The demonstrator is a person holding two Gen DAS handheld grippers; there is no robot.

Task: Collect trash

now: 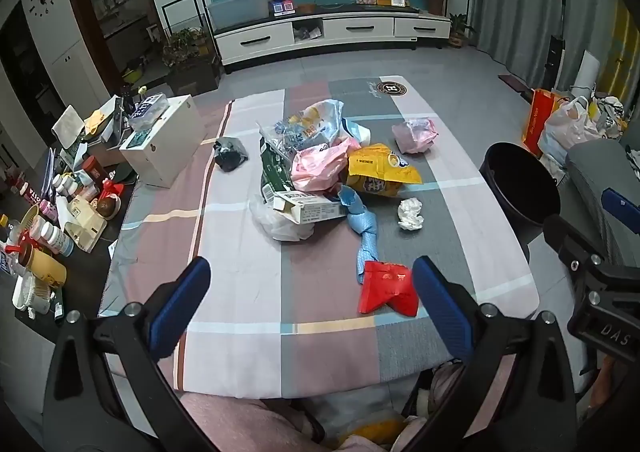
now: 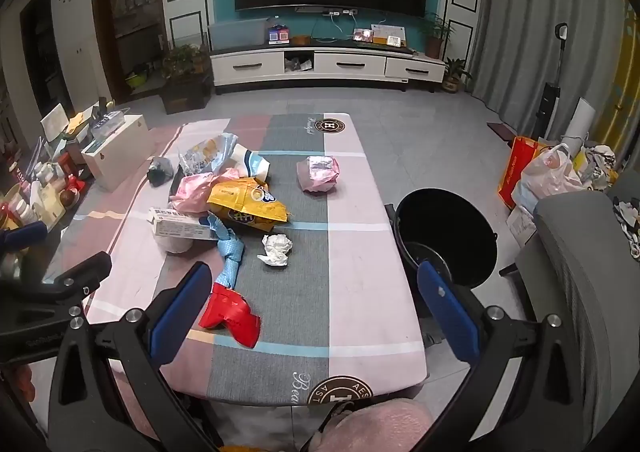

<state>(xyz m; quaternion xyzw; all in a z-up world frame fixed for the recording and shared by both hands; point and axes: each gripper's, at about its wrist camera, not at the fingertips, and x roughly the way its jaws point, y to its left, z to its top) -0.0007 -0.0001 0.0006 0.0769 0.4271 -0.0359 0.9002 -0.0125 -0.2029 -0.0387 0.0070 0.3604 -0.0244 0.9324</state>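
Table [image 1: 240, 284]: covered by a checked cloth of pink, grey and white panels; its long axis runs from near to far.
Trash heap [image 1: 316, 168]: piled at mid-table, towards the left; plastic bags and wrappers are overlapped.
Yellow bag [image 2: 248, 208]: laid flat at the right of the heap, its long axis running left to right.
White carton [image 2: 182, 226]: laid on its side at the near left of the heap, long axis left to right, the open end turned left.
Blue knotted cloth [image 1: 366, 228]: stretched from the heap towards the near edge, long axis near to far.
Red packet [image 1: 386, 286]: found at the near end of the blue cloth, touching it; crumpled.
White paper ball [image 2: 276, 249]: set just right of the blue cloth, apart from it.
Pink wad [image 2: 319, 173]: placed alone, far right of the heap.
Black bin [image 2: 446, 238]: stood on the floor beside the table's right edge, mouth upward.
Left gripper [image 1: 310, 300]: held above the near table, jaws spread wide, nothing clasped.
Right gripper [image 2: 314, 306]: held likewise, jaws spread wide, nothing clasped.
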